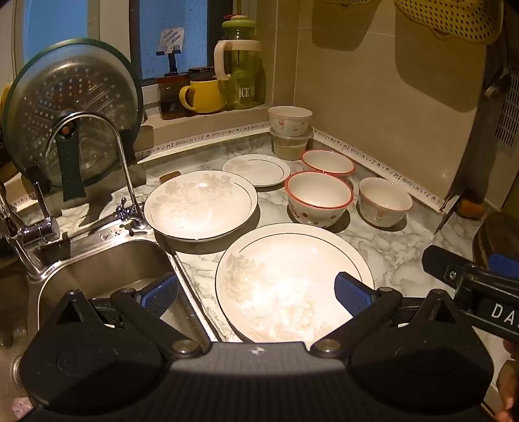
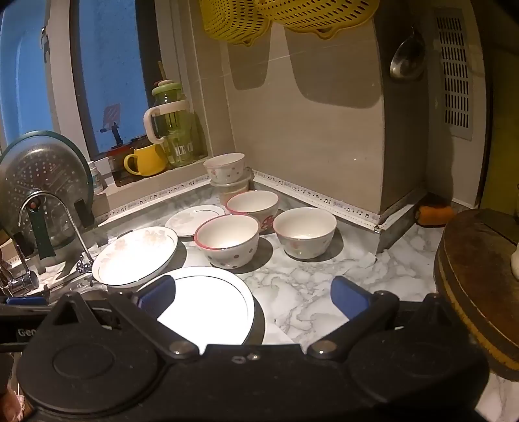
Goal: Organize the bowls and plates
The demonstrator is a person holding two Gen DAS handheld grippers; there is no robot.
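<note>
Left gripper (image 1: pixel 256 292) and right gripper (image 2: pixel 253 297), both spread and empty, hover over the nearest plate (image 1: pixel 292 282) at lower centre; a glancing jaw could slide it toward the sink (image 1: pixel 107 266)

On my left I saw a steel sink (image 1: pixel 97 266) with a curved faucet (image 1: pixel 97 130). A yellow mug (image 1: pixel 202 95) and a green jar (image 1: pixel 241 65) stood on the windowsill, and yellow colanders (image 2: pixel 285 16) hung above.

Left claw (image 1: pixel 256 292) and right claw (image 2: pixel 254 297) both wide open (nothing between the pads), angled downward.
</note>
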